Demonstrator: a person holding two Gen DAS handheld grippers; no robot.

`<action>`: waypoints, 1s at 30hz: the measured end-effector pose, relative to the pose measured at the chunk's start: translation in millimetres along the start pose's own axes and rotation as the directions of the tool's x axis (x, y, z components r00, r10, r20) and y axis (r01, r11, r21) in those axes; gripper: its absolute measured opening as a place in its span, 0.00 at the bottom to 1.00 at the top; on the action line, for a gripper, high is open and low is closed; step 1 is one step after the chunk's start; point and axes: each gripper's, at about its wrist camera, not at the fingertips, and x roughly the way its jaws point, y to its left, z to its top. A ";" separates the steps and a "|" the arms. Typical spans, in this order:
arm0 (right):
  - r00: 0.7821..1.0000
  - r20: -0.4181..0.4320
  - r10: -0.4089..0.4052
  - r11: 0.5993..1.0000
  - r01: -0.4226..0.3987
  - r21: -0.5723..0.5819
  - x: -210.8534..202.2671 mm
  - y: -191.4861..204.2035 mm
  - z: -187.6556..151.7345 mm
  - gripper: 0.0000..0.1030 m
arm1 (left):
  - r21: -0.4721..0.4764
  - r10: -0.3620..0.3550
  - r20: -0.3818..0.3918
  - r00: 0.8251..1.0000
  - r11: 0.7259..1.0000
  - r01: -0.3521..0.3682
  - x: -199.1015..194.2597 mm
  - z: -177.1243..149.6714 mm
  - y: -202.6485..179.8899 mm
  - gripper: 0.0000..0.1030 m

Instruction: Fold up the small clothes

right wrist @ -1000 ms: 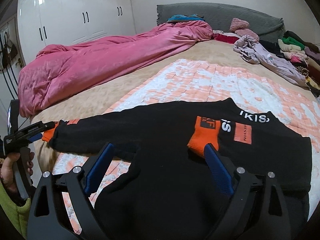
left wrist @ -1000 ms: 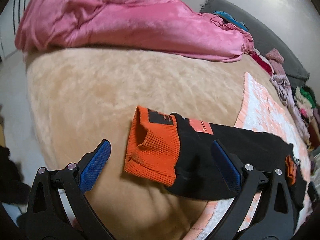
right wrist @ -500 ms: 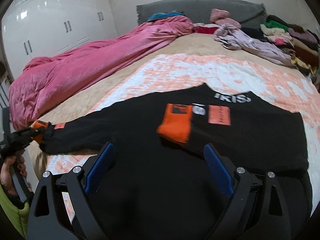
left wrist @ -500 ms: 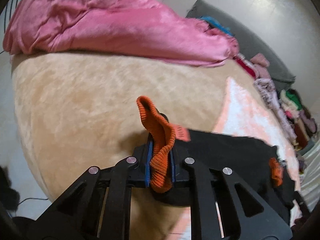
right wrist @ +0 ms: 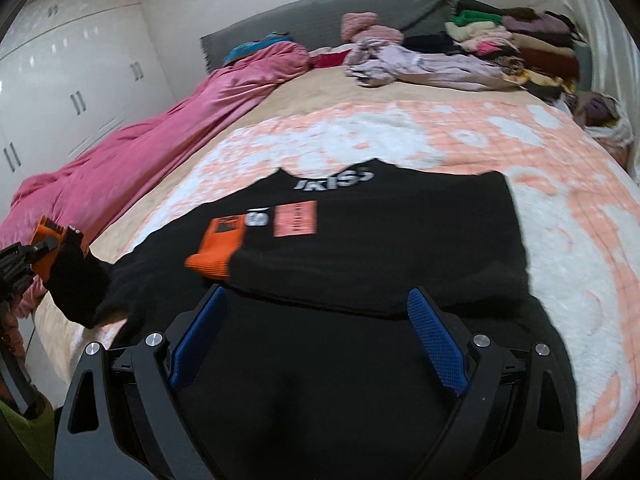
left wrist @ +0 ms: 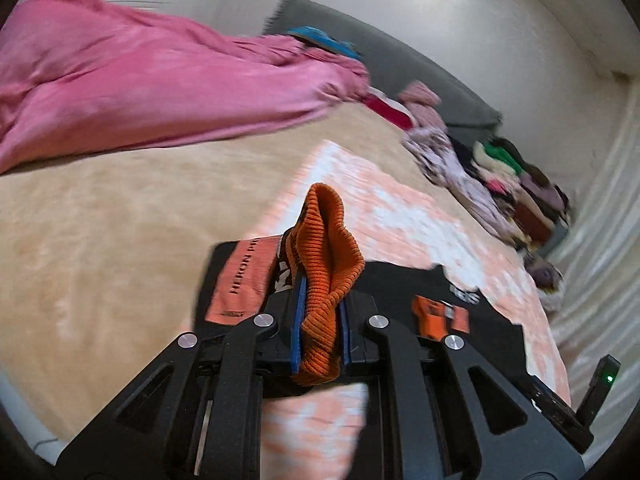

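Note:
A black sweatshirt (right wrist: 380, 248) with orange cuffs and patches lies on the peach and white blanket (right wrist: 400, 136). One sleeve is folded across its chest, its orange cuff (right wrist: 218, 248) lying flat. My left gripper (left wrist: 320, 320) is shut on the other sleeve's orange cuff (left wrist: 326, 264) and holds it lifted above the bed; it shows at the left in the right wrist view (right wrist: 52, 248). My right gripper (right wrist: 316, 336) is open and empty, just above the sweatshirt's lower part.
A pink duvet (right wrist: 160, 128) is bunched along the left of the bed. A pile of clothes (right wrist: 500, 44) lies at the headboard end on the right. White wardrobes (right wrist: 72, 88) stand beyond the left side. The beige bed cover (left wrist: 120, 220) is bare to the left.
My left gripper shut on the orange cuff, lifted it and carried the sleeve inward over the sweatshirt. My right gripper stayed open and shifted a little over the garment.

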 end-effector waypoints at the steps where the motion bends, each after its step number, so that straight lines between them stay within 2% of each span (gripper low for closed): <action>1: 1.000 0.003 -0.007 1.000 0.007 0.012 -2.3 -7.0 -1.0 0.88 | 0.024 -0.017 -0.014 1.000 1.000 0.017 7.3 -1.3 -16.0 0.07; 8: 0.999 0.019 -0.040 0.997 0.039 0.068 -12.9 -42.8 -6.0 0.88 | 0.156 -0.087 -0.107 0.990 0.982 0.103 53.3 -20.7 -100.0 0.07; 11: 0.998 0.024 -0.052 0.996 0.050 0.077 -16.0 -52.9 -6.8 0.88 | 0.190 -0.115 -0.162 0.980 0.971 0.145 76.9 -32.7 -131.9 0.07; 17: 0.997 0.035 -0.075 0.991 0.071 0.110 -22.3 -73.4 -7.8 0.88 | 0.226 -0.144 -0.254 0.956 0.953 0.204 112.1 -59.9 -171.6 0.07; 21: 0.995 0.043 -0.091 0.989 0.085 0.125 -24.5 -82.7 -6.9 0.88 | 0.247 -0.160 -0.299 0.941 0.939 0.238 129.1 -78.2 -188.1 0.10; 24: 0.994 0.047 -0.100 0.987 0.093 0.132 -24.4 -85.8 -5.3 0.88 | 0.233 -0.237 -0.346 0.908 0.916 0.328 136.7 -91.2 -193.1 0.24; 25: 0.994 0.047 -0.101 0.987 0.094 0.131 -23.9 -85.5 -4.3 0.88 | 0.233 -0.250 -0.350 0.903 0.910 0.343 136.4 -93.2 -193.4 0.28; 26: 0.994 0.047 -0.102 0.987 0.095 0.130 -23.2 -85.0 -3.5 0.88 | 0.238 -0.258 -0.348 0.901 0.906 0.351 135.2 -95.6 -193.4 0.33; 28: 0.994 0.046 -0.098 0.989 0.092 0.118 -19.5 -79.4 -1.0 0.88 | 0.234 -0.265 -0.333 0.905 0.906 0.351 132.0 -96.2 -189.3 0.34; 30: 0.996 0.040 -0.085 0.992 0.081 0.097 -13.8 -70.5 1.8 0.88 | 0.217 -0.261 -0.300 0.918 0.918 0.332 127.2 -89.4 -178.7 0.34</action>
